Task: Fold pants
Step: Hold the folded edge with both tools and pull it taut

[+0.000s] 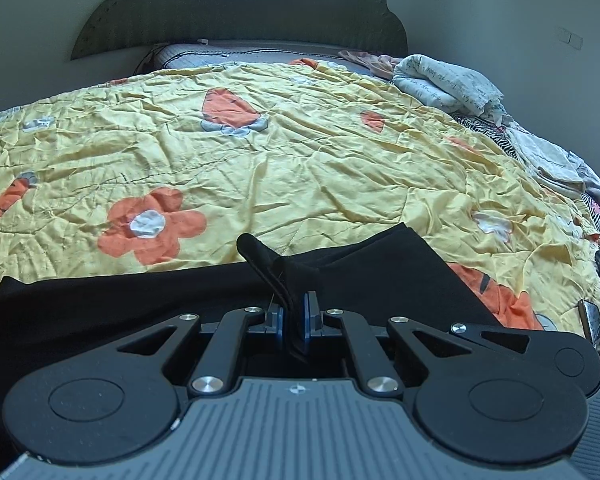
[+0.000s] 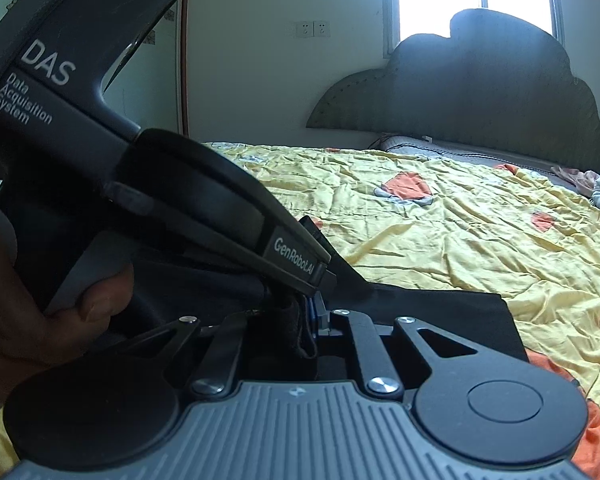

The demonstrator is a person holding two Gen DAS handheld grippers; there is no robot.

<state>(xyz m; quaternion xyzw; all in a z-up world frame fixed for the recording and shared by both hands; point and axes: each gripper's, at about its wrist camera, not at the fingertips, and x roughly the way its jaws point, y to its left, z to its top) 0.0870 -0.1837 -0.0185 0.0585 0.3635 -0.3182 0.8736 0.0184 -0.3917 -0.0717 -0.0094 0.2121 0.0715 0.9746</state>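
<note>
Black pants clamped in both the left gripper and right gripper, side by side; cloth stretches along the bed's near edge.

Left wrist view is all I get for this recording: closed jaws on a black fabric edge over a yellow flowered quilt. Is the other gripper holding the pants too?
Observer: Yes. The right gripper is shut on a bunched edge of the black fabric pants.
Operator: Are the two grippers near each other?
Observer: Very near. The left gripper crosses the right wrist view just above the right one's jaws.
Operator: Can you see who holds it?
Observer: Only a hand, wrapped around the left gripper's handle.
</note>
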